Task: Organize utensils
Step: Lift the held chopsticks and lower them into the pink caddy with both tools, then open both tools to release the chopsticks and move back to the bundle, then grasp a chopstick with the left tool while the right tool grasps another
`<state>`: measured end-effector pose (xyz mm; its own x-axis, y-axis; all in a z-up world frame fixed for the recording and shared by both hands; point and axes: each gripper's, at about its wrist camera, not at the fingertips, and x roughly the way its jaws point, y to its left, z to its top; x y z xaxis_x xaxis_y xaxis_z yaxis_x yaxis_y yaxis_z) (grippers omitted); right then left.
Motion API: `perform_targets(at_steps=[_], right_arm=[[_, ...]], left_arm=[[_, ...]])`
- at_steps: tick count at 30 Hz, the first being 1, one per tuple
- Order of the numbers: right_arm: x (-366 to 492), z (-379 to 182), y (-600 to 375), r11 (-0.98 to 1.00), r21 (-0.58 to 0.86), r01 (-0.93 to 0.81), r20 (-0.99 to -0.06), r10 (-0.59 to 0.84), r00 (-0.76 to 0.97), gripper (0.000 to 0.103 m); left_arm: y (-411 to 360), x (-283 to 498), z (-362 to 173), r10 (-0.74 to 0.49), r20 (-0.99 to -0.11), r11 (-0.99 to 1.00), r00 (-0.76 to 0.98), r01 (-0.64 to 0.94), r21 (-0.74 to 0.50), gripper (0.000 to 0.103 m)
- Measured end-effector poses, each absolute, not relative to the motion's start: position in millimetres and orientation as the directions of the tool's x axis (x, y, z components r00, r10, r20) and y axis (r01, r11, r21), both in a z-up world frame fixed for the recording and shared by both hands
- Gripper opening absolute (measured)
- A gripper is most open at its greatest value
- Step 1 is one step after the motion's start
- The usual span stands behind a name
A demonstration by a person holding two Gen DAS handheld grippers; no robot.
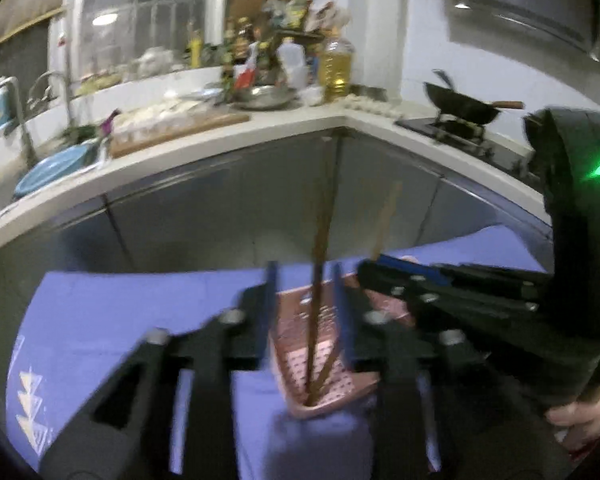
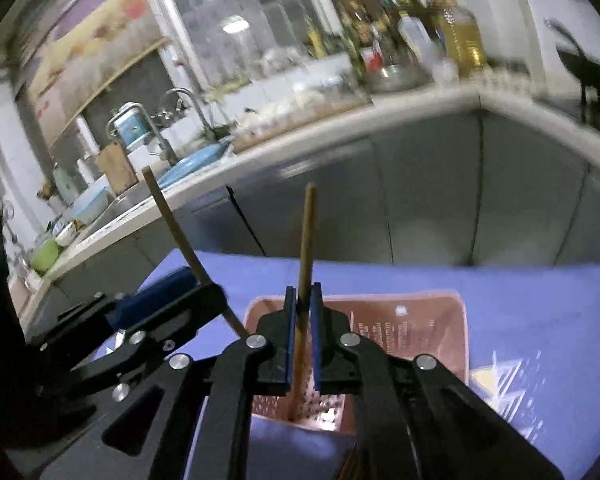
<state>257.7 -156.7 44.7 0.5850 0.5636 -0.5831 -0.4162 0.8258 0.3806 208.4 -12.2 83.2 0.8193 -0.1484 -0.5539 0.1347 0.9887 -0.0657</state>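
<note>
Kitchen corner; pale L-shaped counter (image 1: 300,128), black wok (image 1: 460,106) at 2 o'clock. Purple tablecloth (image 1: 120,320) bears pink perforated plastic basket (image 2: 412,320). Left gripper (image 1: 306,312) released, brown wooden chopstick (image 1: 320,280) loose between. Right gripper (image 2: 303,336) clenched on tan wooden chopstick (image 2: 306,248).

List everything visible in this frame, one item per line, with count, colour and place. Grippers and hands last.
Basket: one, pink, perforated, on the cloth.
Chopsticks: two, brown, standing tilted in the basket.
Cloth: one, purple, white pattern, on the near surface.
Counter: one, pale, L-shaped, grey cabinets below.
Wok: one, black, on the stove, right.
Oil bottle: one, yellow, counter corner.
Metal bowl: one, silver, left of the oil bottle.
Cutting board: one, wooden, on the counter.
Basin: one, blue, by the faucet.
Faucet: one, metal, at the sink.
Left gripper: black, blue pads, open around one chopstick.
Right gripper: shut on a chopstick.
Hand: one, holding the right gripper's handle.
</note>
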Motion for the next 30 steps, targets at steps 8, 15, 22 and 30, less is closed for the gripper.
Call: perform_targets(at_steps=[8,15,22,30], right_arm=[[206,83,-188,0.779,0.443,-0.444,-0.433,0.62,0.655,0.059],[123,64,-233,0.763,0.461,-0.453,-0.4,0.635,0.661,0.059],[58,-65,-221,0.871,0.286,-0.4,-0.721,0.471,0.509,0.027],[37,-92,-215,0.89,0.242,-0.386,-0.762,0.421,0.492,0.026]], left_arm=[[16,142,126,-0.16,-0.366,0.974,0.917,0.086,-0.211,0.05],[4,73,84,-0.26,-0.418,0.956,0.87,0.169,-0.241,0.05],[-61,53,-46,-0.358,-0.71,0.931,0.606,0.29,-0.222,0.022],[-85,47,-84,-0.293,-0.777,0.948,0.557,0.273,-0.162,0.022]])
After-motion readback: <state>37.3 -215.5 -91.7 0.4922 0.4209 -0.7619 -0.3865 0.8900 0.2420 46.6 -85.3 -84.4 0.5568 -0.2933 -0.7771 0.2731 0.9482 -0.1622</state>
